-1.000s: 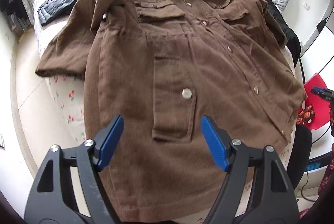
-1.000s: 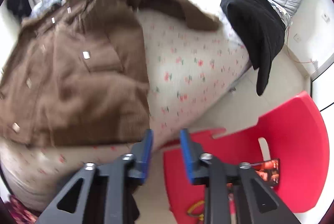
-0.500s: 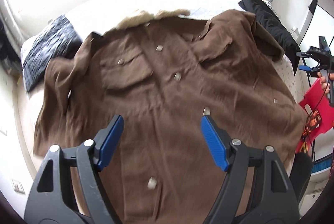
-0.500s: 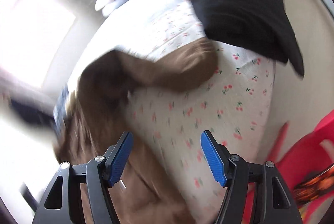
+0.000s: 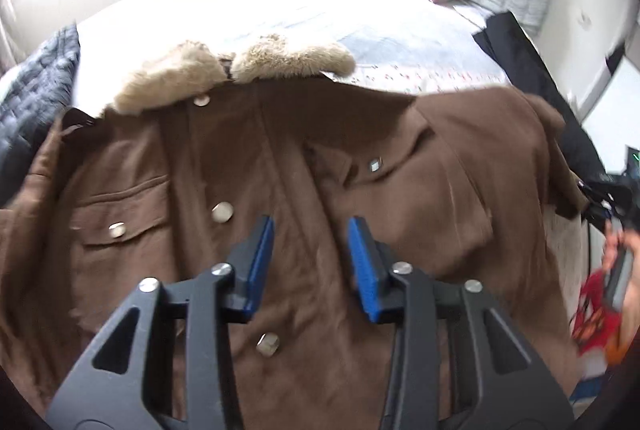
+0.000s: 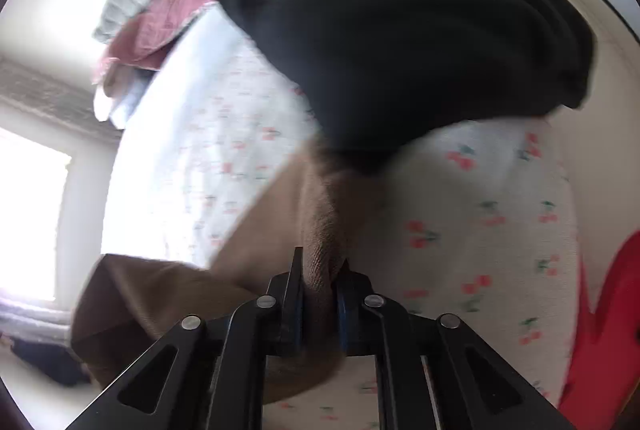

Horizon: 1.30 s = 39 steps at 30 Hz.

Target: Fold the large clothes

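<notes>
Brown coat: judged heavy, soft, best held by edges; sleeve fabric is pinched in right gripper; left gripper is closing, nothing between.

Your left tool points steeply downward, its jaws closing with nothing gripped between the blue pads. Your right tool is clamped tight on a fold of brown fabric, also angled downward.
</notes>
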{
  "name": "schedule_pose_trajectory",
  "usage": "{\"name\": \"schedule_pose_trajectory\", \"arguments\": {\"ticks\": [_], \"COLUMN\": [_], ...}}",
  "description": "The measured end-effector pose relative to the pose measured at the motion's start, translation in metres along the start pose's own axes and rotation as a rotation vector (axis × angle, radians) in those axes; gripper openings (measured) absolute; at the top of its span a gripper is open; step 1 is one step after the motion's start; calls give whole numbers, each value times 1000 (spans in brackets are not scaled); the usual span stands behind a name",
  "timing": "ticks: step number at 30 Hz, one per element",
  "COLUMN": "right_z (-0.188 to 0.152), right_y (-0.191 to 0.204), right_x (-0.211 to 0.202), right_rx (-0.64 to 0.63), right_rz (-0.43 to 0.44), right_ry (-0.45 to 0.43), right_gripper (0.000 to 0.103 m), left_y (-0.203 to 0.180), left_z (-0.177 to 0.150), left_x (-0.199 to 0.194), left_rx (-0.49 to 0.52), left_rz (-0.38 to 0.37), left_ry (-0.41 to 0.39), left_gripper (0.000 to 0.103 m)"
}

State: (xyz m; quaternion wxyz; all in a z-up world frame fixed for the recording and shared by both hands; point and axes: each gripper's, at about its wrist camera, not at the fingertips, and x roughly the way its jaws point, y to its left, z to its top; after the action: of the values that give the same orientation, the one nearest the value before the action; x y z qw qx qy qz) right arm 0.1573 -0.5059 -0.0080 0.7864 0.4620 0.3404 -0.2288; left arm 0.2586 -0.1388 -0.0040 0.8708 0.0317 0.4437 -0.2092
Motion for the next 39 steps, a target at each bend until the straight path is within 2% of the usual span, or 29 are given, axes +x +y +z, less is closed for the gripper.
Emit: {"name": "schedule_pose_trajectory", "arguments": {"ticks": [4, 6, 9, 12, 13, 15, 17, 18, 19, 21, 22, 24, 25, 30, 33, 35, 36, 39], "right_z": [20, 37, 67, 95, 100, 108, 125, 132, 133, 133, 133, 133, 132, 128, 99, 77, 63, 25], "right_y": [72, 108, 143, 163, 171, 179, 174, 162, 151, 122, 105, 86, 79, 66, 73, 81, 85, 96], "right_x": [-53, -88, -132, -166, -167, -158, -124, -107, -93, -79, -81, -87, -93, -127, -135, -133, -131, -131], "right_rx": [-246, -353, -424, -451, -466, -505, -550, -547, -531, -490, -485, -484, -484, -516, -573, -600, -613, -666], "right_rz": [52, 60, 79, 91, 80, 16, -100, -150, -187, -270, -273, -263, -249, -179, -158, -112, -93, -51], "right_ry": [-148, -268, -409, -503, -513, -501, -428, -375, -345, -340, -338, -331, -337, -329, -293, -254, -231, -173], "right_gripper": [9, 9, 8, 8, 8, 8, 10, 14, 16, 29, 33, 55, 57, 64, 69, 72, 74, 75], "left_y": [-24, -50, -90, -133, -144, -161, -169, -173, -171, -169, -166, -154, -148, -133, -144, -158, -160, -155], "left_z": [14, 16, 15, 7, 6, 4, 3, 0, -1, 0, 0, 2, 2, 3, -15, -30, -32, -25], "left_x": [29, 40, 56, 74, 80, 95, 116, 131, 131, 121, 115, 96, 88, 62, 69, 82, 79, 60], "left_rx": [-34, -24, -16, 12, 12, 1, 4, 24, 36, 51, 47, 30, 20, 4, 49, 113, 134, 117], "left_rz": [-71, -137, -260, -310, -343, -352, -327, -305, -309, -344, -364, -389, -387, -429, -429, -357, -338, -325], "left_ry": [-8, -16, -1, 8, 9, 22, 81, 146, 132, 135, 141, 110, 91, 65, 112, 136, 114, 141], "left_gripper": [29, 28, 22, 15, 3, 1, 1, 1, 2, 6, 9, 21, 25, 25, 25, 28, 28, 32]}}
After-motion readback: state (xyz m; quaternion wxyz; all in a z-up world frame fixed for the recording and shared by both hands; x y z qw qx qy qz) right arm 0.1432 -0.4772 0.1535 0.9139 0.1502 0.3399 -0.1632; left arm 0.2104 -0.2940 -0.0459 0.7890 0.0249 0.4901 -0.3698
